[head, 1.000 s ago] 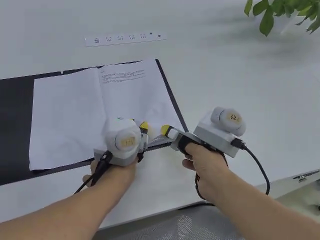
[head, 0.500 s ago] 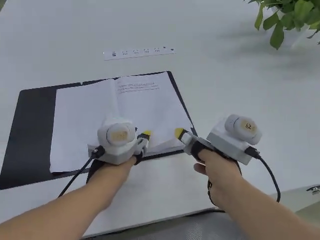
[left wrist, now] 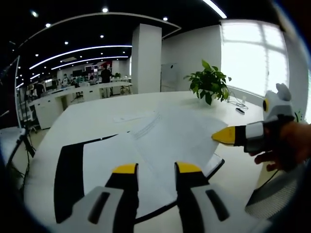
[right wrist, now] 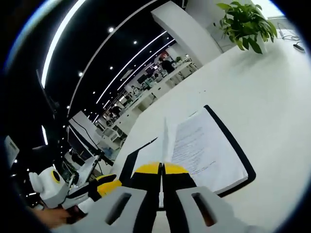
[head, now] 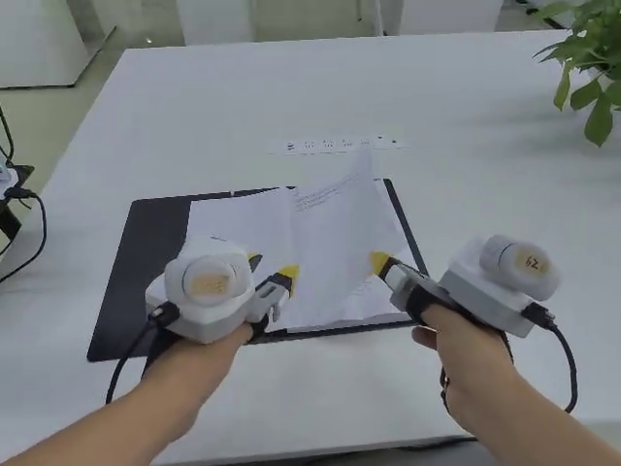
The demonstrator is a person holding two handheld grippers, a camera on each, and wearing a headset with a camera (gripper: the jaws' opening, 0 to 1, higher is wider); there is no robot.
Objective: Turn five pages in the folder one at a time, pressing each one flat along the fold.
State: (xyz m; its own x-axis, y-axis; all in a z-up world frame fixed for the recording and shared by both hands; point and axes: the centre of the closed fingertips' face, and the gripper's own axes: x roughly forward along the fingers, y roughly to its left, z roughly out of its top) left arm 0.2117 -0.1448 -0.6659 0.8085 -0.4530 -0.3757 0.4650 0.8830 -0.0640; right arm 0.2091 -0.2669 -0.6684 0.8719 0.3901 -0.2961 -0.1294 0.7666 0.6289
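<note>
A black flat folder [head: 146,262] lies open in the middle of the white bench [head: 243,97], just beyond the two grippers. White sheets [head: 228,228] lie flat inside it.

One white paper page [head: 349,218] stands up from the right side of the folder. It is lifted off the other sheets, and its far corner is up in the air.

The right gripper [head: 380,262] holds this page at its near right edge. In the right gripper view its yellow-tipped fingers are pressed together on the thin edge of the page. The page rises straight up from between them.

The left gripper [head: 272,269] is at the near edge of the folder, close to the middle fold and just left of the lifted page. In the left gripper view its two fingers are spread apart with a gap between them, and they pinch nothing. I cannot tell if they touch the sheets below. The two grippers are near each other but do not touch.

A long white power strip [head: 335,144] lies on the bench just past the far edge of the folder. A green leafy plant [head: 587,58] stands at the far right of the bench.
</note>
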